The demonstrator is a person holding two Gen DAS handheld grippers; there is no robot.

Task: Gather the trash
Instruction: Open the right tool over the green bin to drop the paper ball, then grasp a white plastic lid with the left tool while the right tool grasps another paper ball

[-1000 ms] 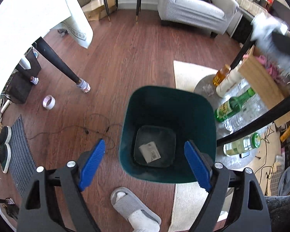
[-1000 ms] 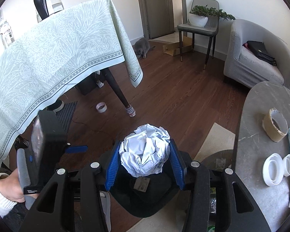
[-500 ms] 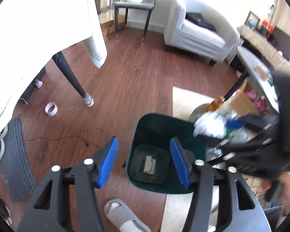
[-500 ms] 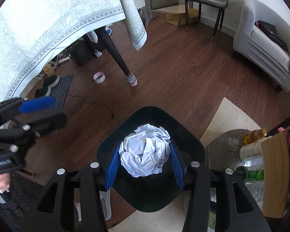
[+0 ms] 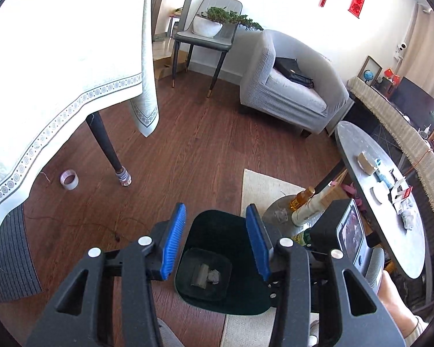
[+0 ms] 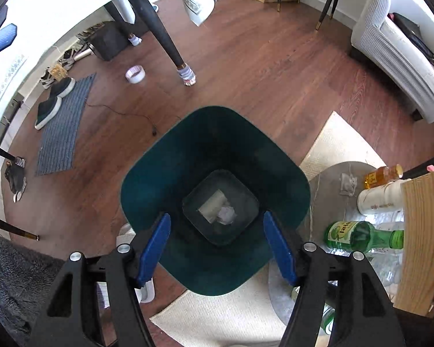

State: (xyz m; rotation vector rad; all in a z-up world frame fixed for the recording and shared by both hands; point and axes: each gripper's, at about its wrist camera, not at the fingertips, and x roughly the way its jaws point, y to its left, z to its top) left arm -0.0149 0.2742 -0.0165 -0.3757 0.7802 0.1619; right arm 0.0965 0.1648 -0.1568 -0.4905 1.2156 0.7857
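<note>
A dark green waste bin (image 6: 217, 121) stands on the wood floor, and I look straight down into it. At its bottom lie a crumpled white paper ball (image 6: 226, 215) and a flat scrap of paper (image 6: 210, 204). My right gripper (image 6: 217, 248) hangs over the bin's near rim with its jaws opening and nothing between the blue pads. In the left wrist view the same bin (image 5: 217, 219) sits below my left gripper (image 5: 215, 243). The left jaws are closing on empty air, higher above the floor. The paper ball (image 5: 213, 276) shows there too, small and grey.
A black table leg (image 5: 107, 147) under a white tablecloth stands to the left, with a tape roll (image 5: 69, 180) beside it. Bottles (image 6: 361, 232) crowd a low round table right of the bin. A cream rug (image 6: 335, 141), a grey armchair (image 5: 289, 92) and a grey oval tabletop (image 5: 358, 141) lie around.
The right gripper sank over the bin and opened, and the paper ball it held fell to the bin's bottom. The left gripper rose, tilted up and narrowed its jaws.
</note>
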